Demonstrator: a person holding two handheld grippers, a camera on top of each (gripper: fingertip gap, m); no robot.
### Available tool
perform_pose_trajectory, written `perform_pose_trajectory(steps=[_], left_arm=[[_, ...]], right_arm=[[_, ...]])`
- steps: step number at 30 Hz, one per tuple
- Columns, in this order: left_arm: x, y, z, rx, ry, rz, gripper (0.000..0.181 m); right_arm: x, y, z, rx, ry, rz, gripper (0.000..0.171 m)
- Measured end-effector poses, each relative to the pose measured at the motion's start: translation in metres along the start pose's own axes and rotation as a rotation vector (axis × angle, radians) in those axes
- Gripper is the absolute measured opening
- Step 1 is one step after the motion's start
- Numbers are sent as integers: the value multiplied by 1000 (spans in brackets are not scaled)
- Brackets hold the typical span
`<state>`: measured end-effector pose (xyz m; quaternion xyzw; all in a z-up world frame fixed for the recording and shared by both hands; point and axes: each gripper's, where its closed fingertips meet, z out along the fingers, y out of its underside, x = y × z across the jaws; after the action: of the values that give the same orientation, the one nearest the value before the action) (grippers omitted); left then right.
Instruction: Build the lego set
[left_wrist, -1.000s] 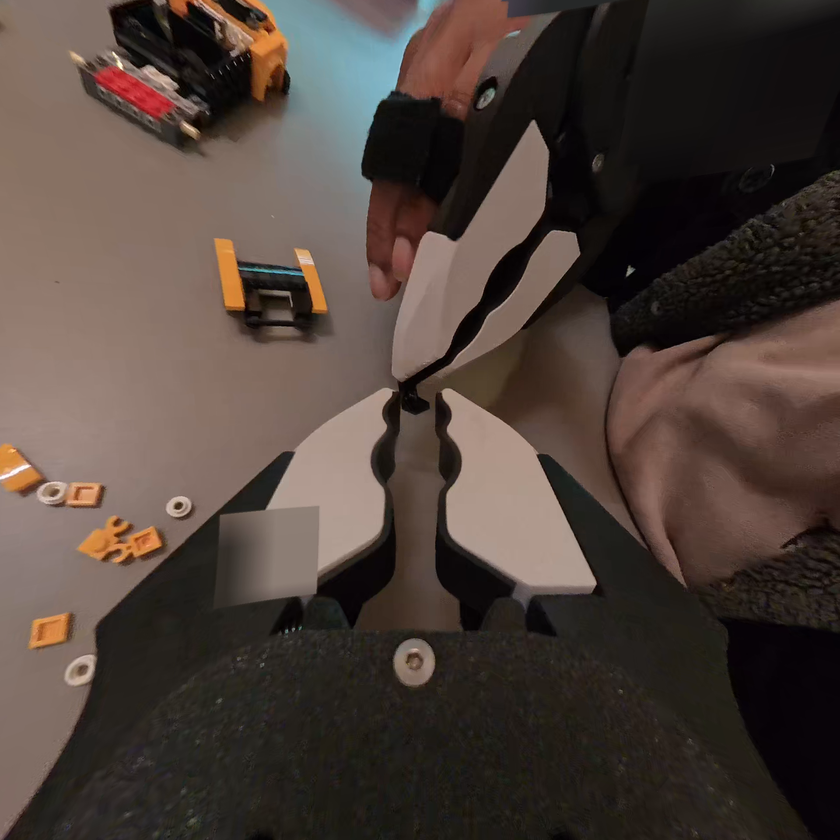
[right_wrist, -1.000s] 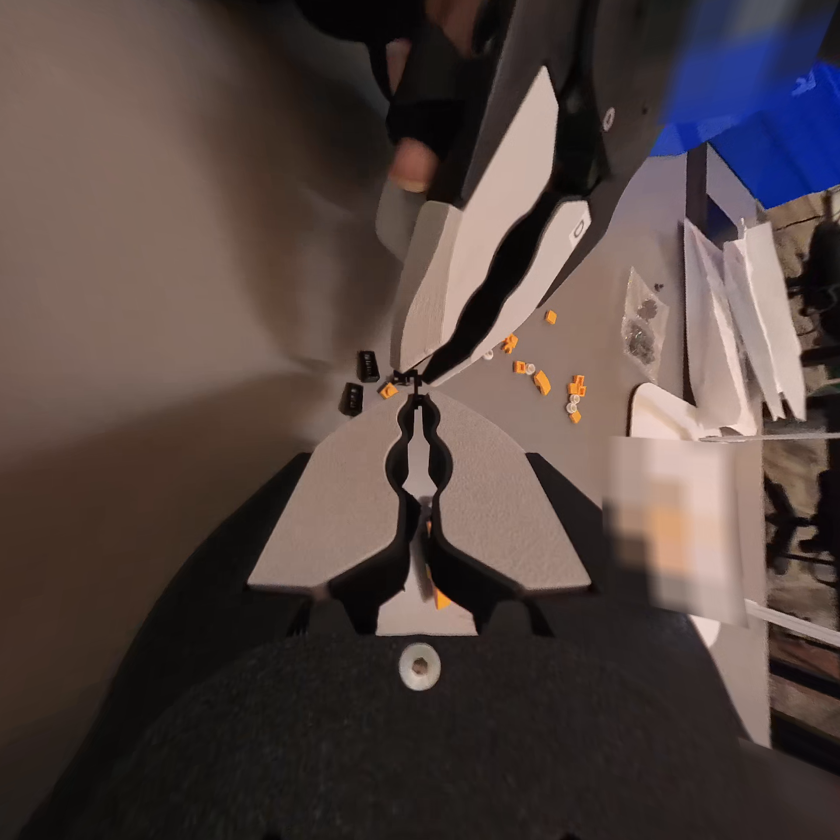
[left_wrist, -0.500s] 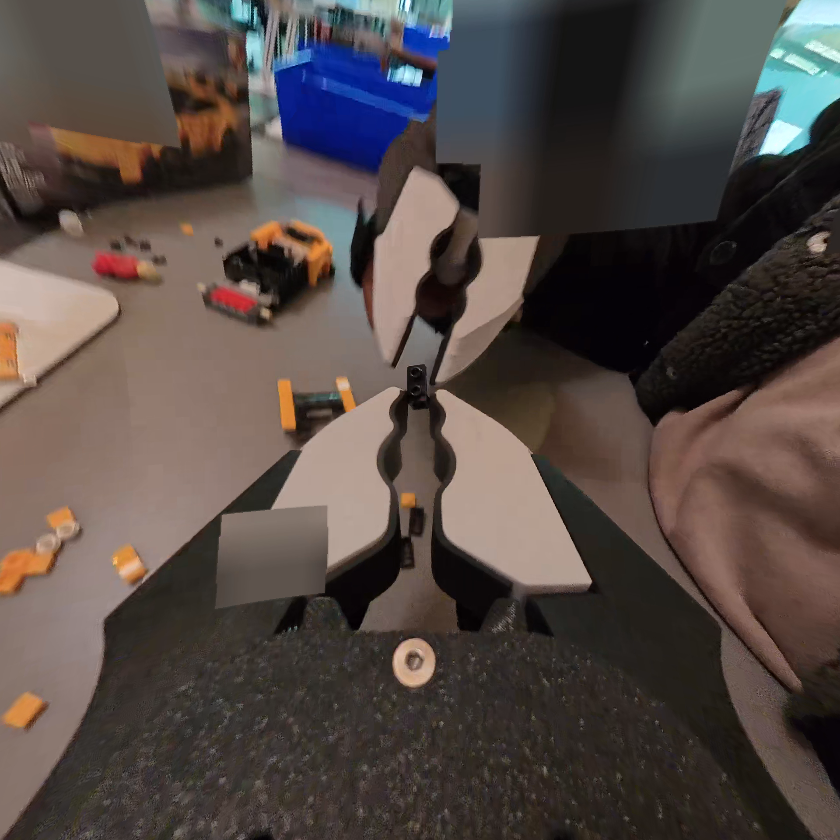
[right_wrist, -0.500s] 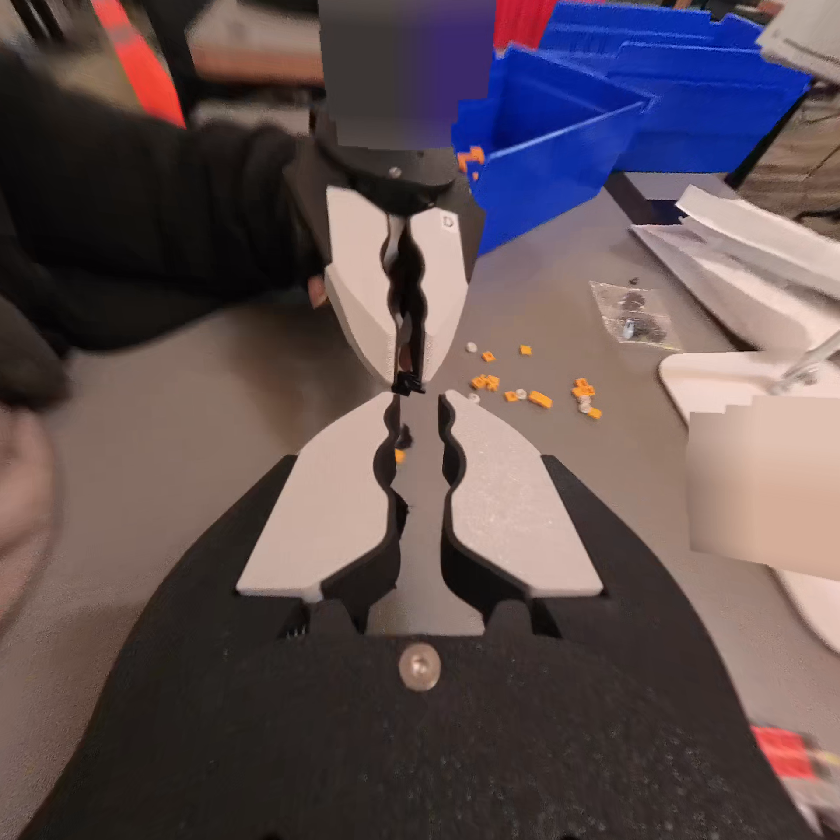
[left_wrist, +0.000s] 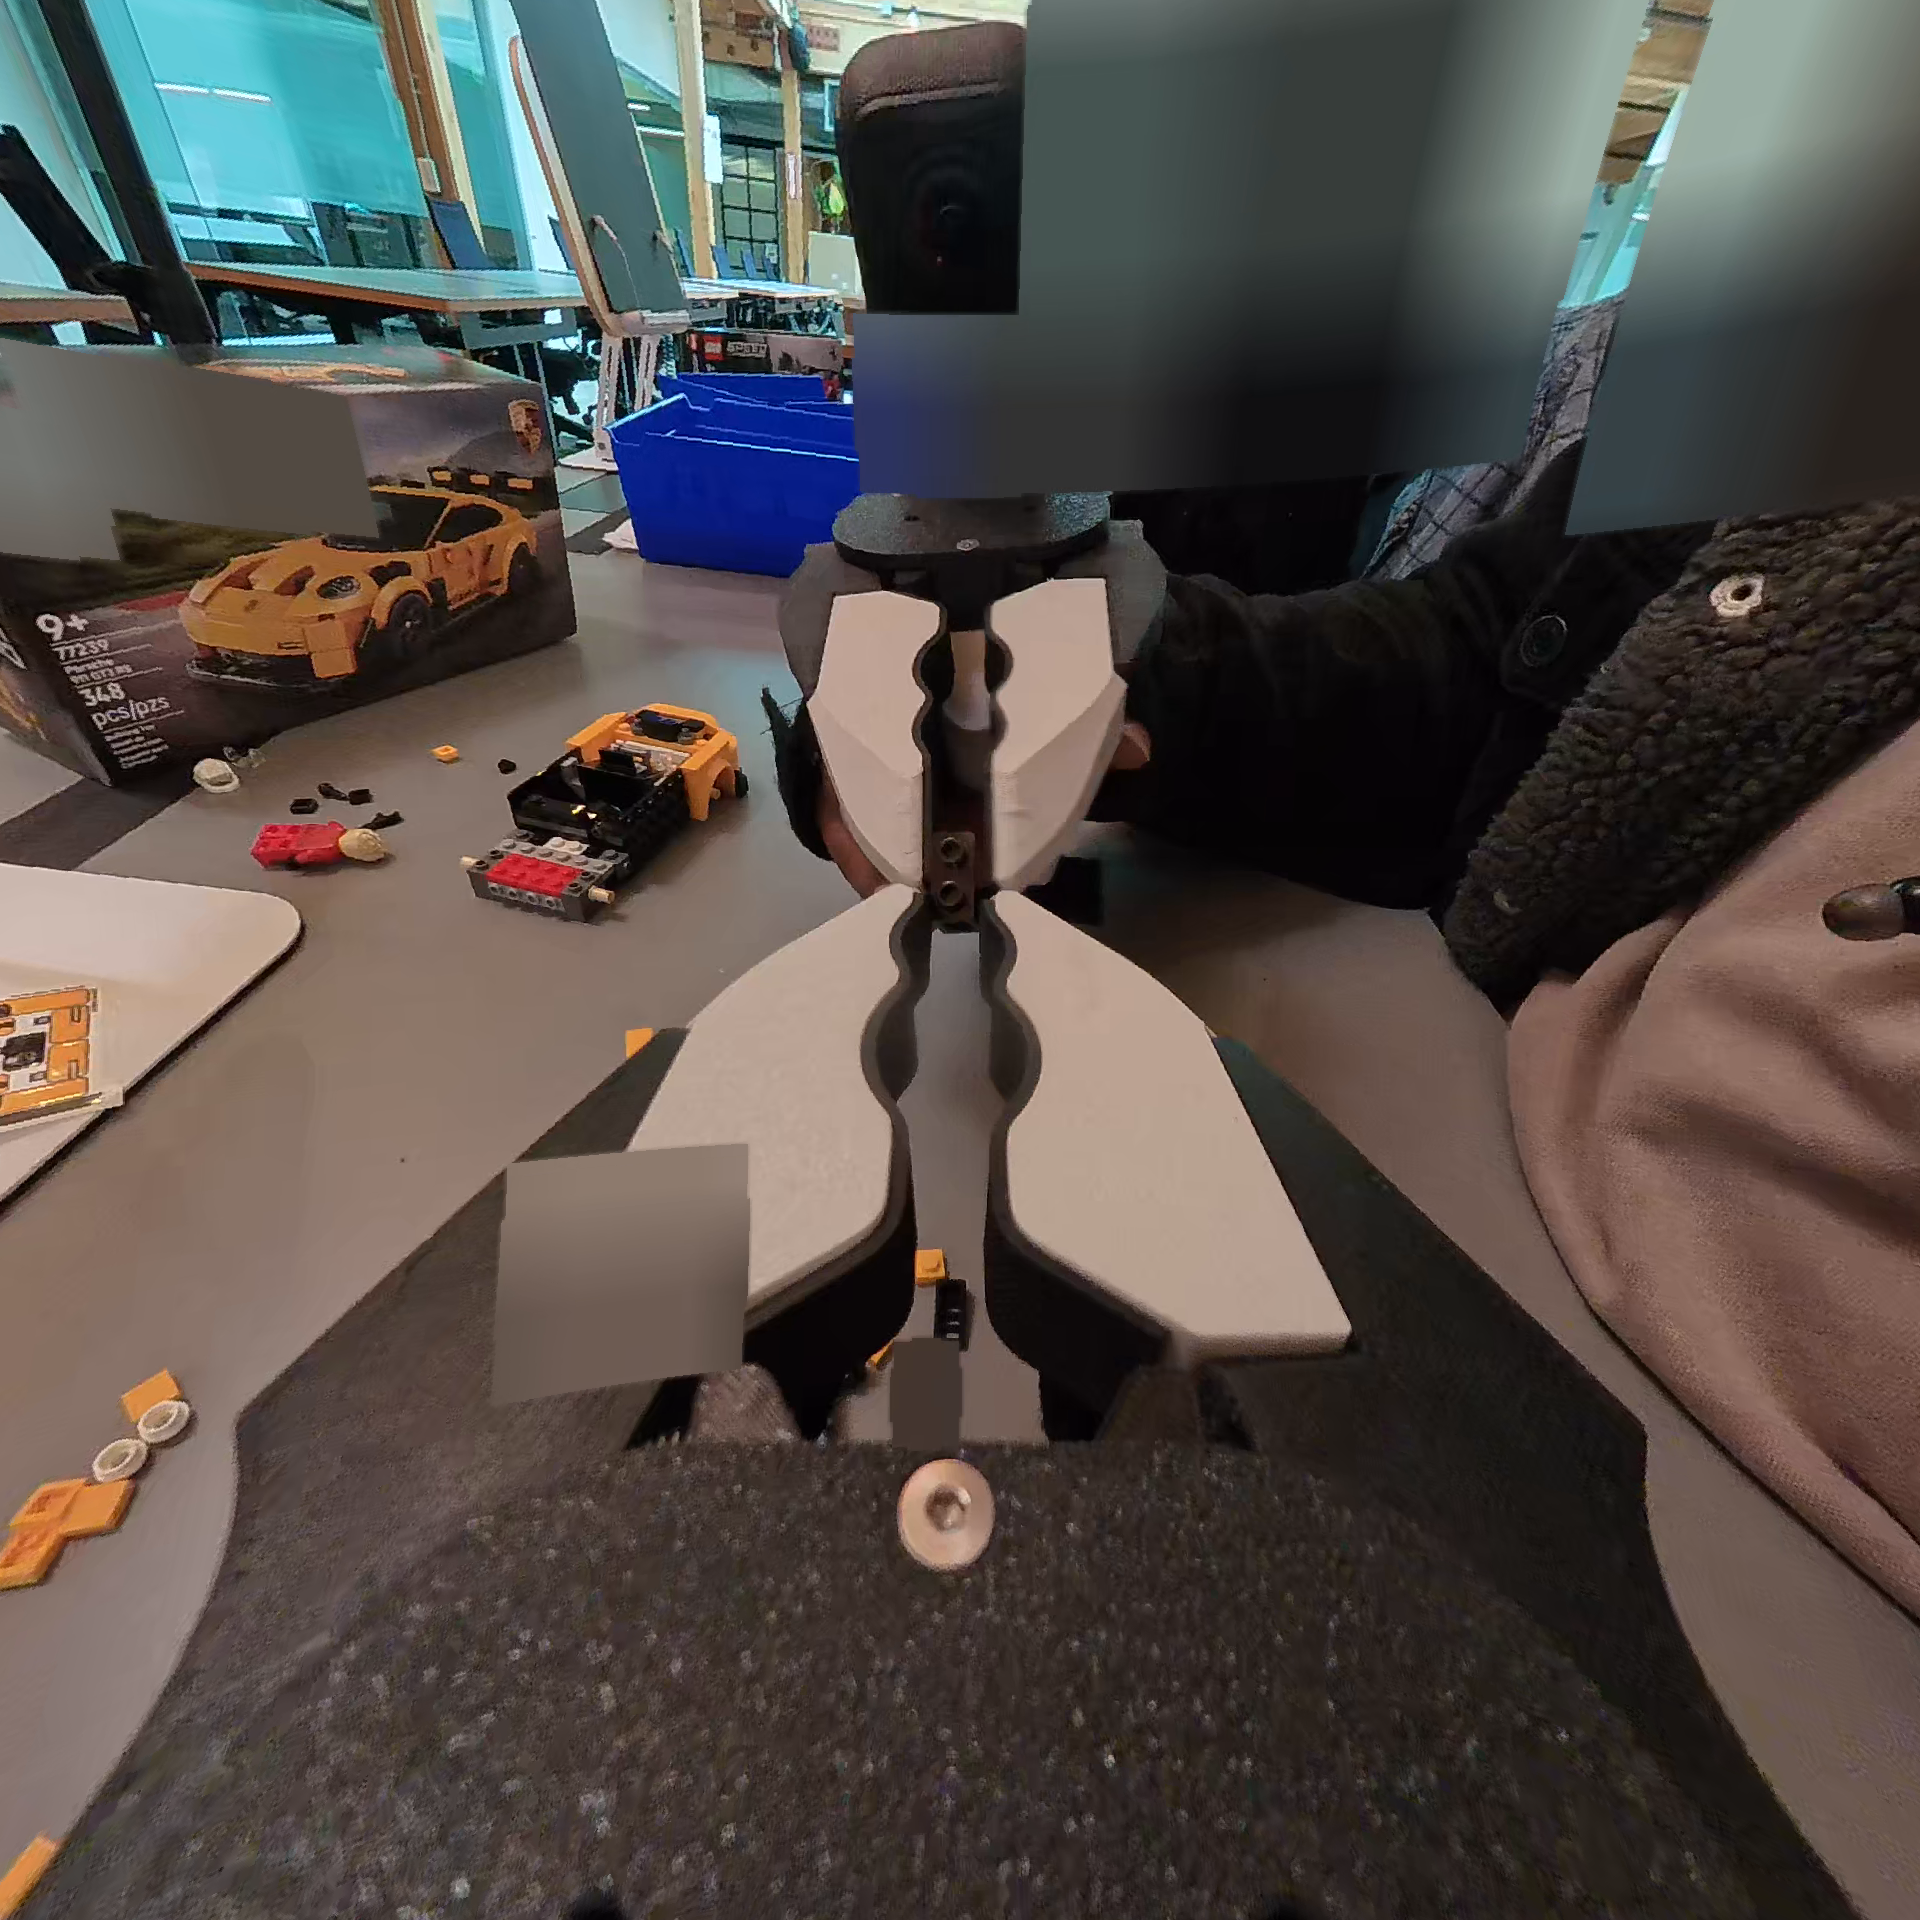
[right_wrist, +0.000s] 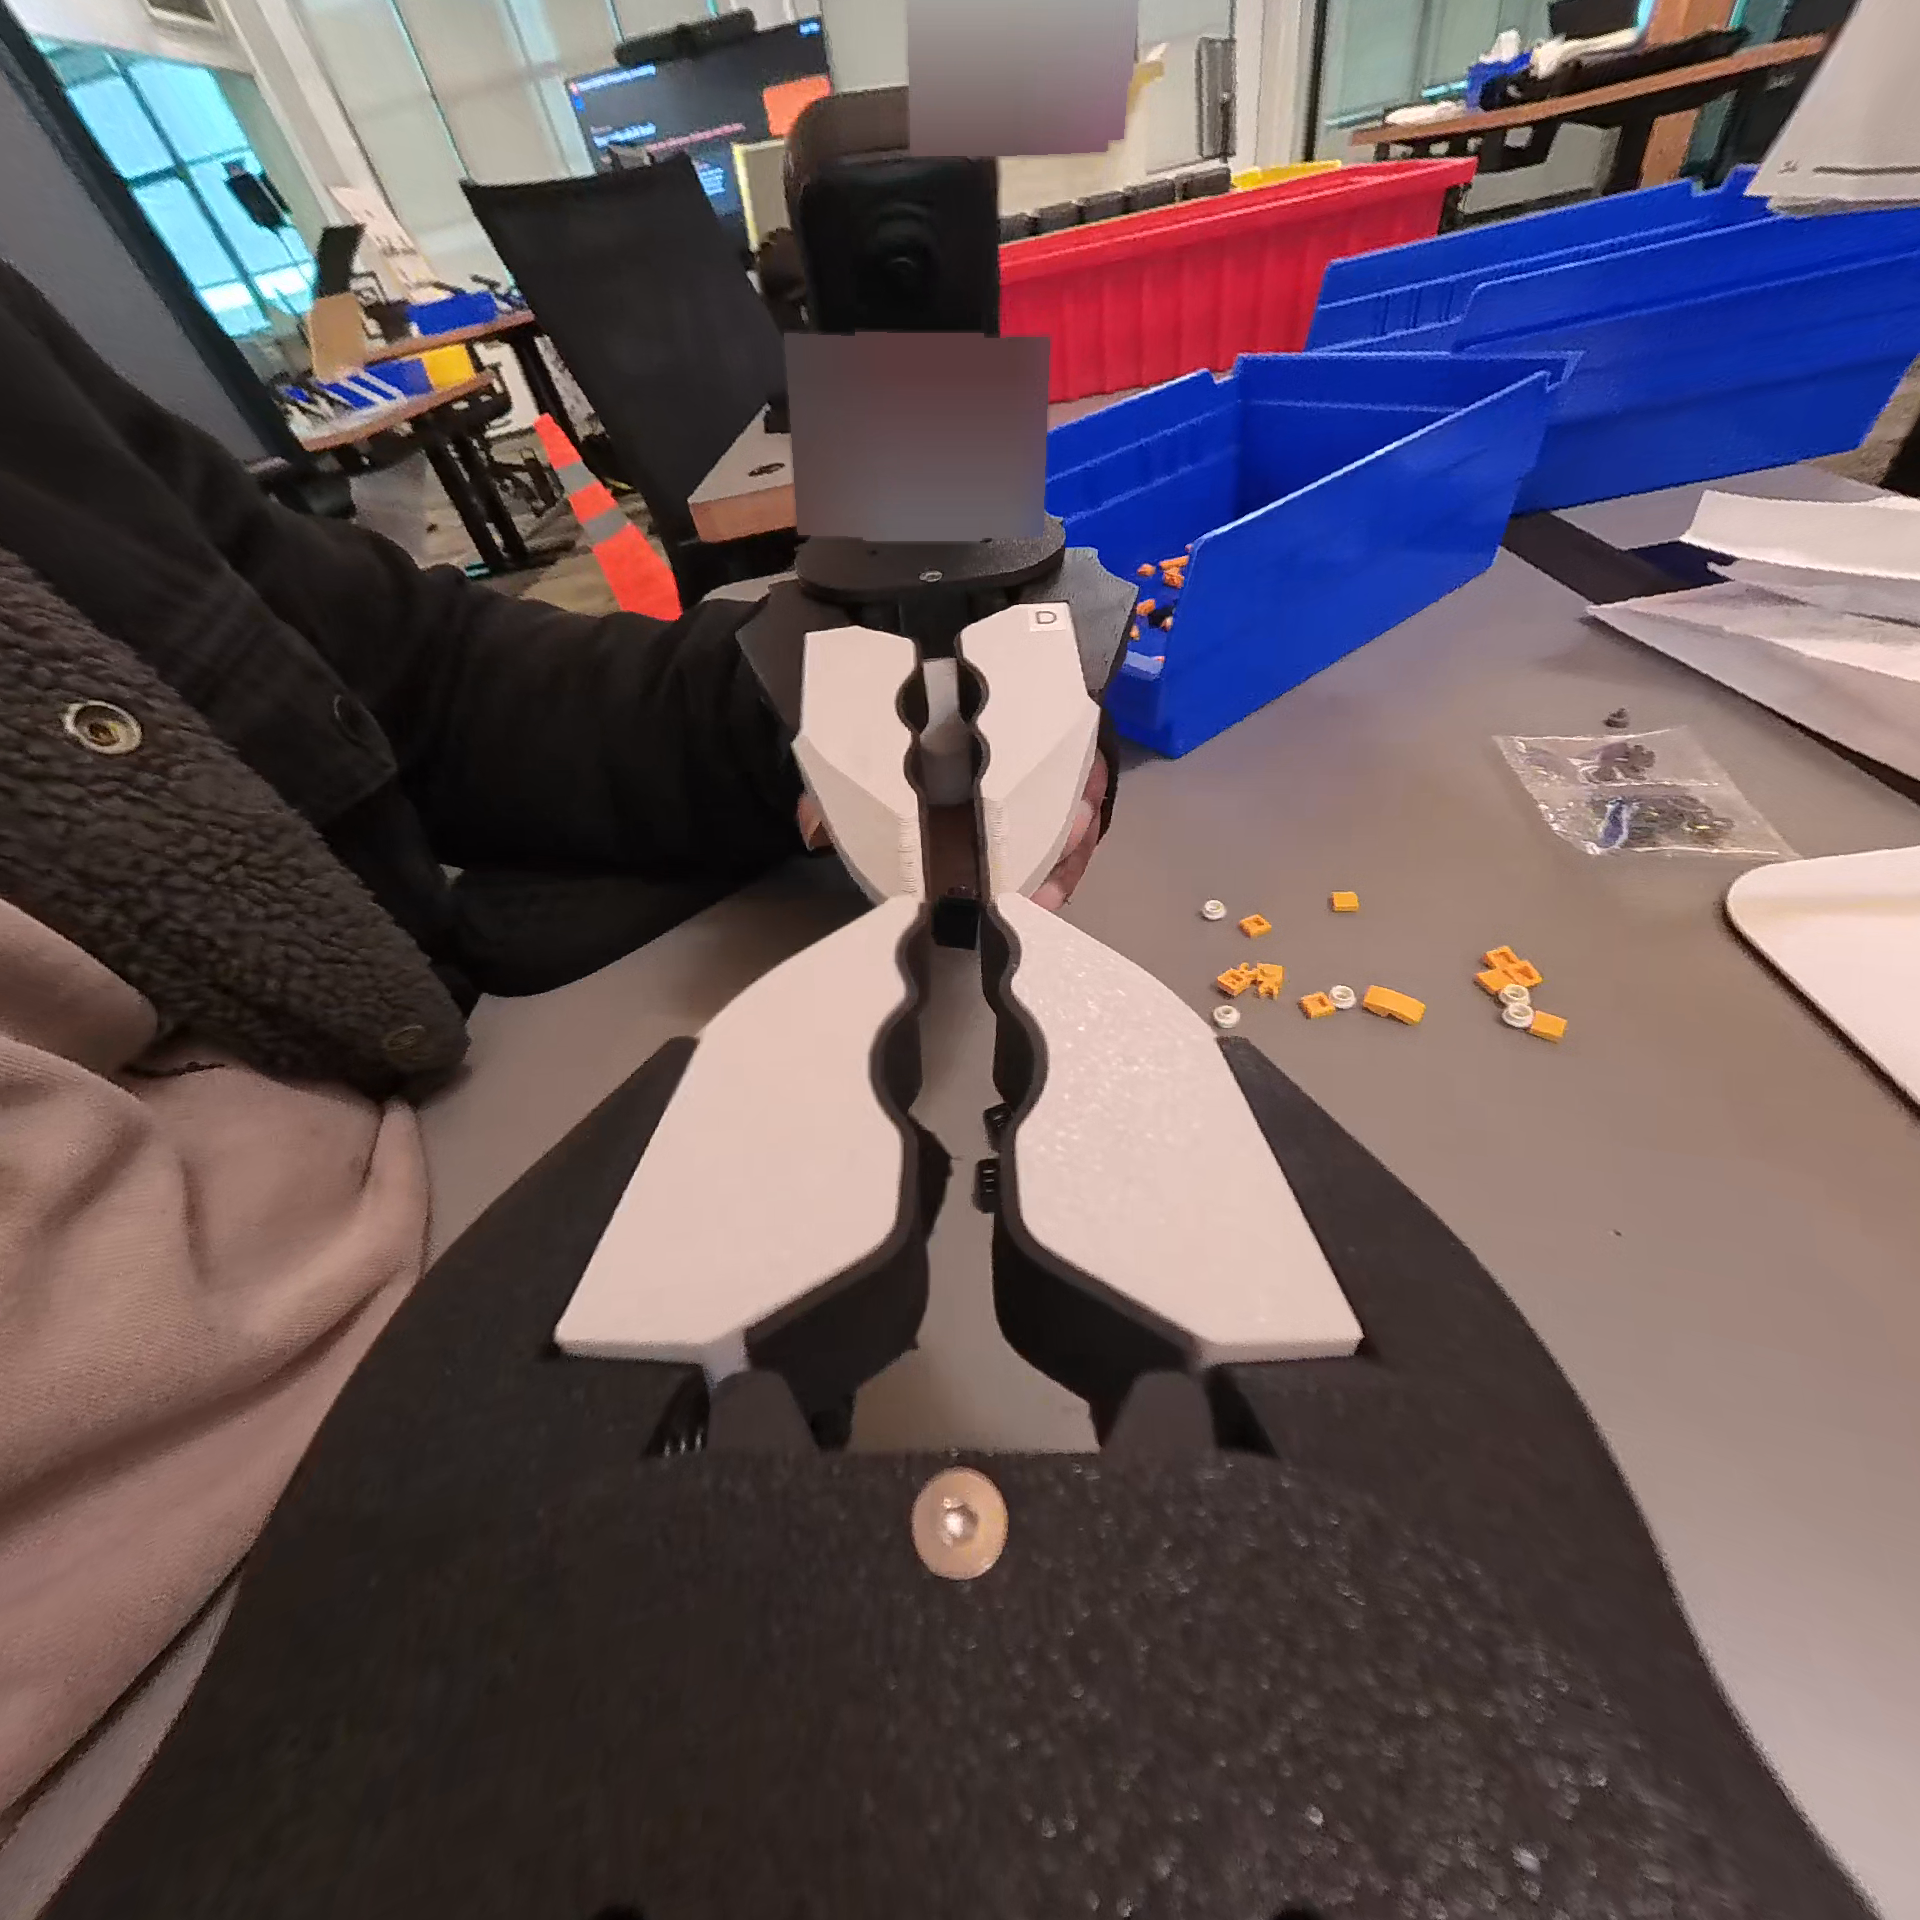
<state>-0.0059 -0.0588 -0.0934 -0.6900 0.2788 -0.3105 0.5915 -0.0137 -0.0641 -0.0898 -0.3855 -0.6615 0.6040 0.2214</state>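
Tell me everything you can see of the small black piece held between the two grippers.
The small black piece is dark plastic and looks like two stacked blocks, each with a round hole facing the left wrist camera. It is held upright in the air above the grey table, pinched at the fingertips where the left gripper and right gripper meet tip to tip. Its far side looks plain.

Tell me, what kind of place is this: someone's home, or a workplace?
Probably a shared workshop or open-plan office, not a home. Glass partitions and long desks fill the background, stacked blue storage bins sit on the grey table, and a wall screen hangs behind.
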Motion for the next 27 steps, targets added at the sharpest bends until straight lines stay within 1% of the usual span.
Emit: perform_pose_trajectory(steps=[3, 6, 8, 10, 13, 15, 17, 21, 24, 27], left_arm=[[0, 1, 0, -9, -1, 3, 8], [-1, 6, 0, -42, -9, 6, 8], [-2, 13, 2, -95, -16, 15, 9], [0, 23, 4, -160, -7, 22, 9], [5, 34, 8, -229, 10, 18, 10], [8, 38, 10, -260, 25, 25, 8], [9, 41, 11, -280, 23, 31, 8], [6, 37, 9, -247, 9, 33, 8], [3, 26, 5, -166, 8, 10, 8], [2, 15, 2, -103, 5, 5, 8]], right_arm=[[1, 1, 1, -2, 4, 4, 8], [2, 6, 1, -42, 18, -16, 7], [4, 15, 1, -122, 39, -68, 7], [3, 23, -1, -195, 68, -160, 0], [-3, 38, -1, -313, 58, -242, 0], [-4, 42, 1, -337, 58, -259, 0], [-4, 40, 1, -320, 51, -239, 0], [-1, 39, -2, -309, 59, -224, 1], [3, 38, -4, -290, 62, -190, 10], [1, 31, -2, -248, 51, -166, 12]])
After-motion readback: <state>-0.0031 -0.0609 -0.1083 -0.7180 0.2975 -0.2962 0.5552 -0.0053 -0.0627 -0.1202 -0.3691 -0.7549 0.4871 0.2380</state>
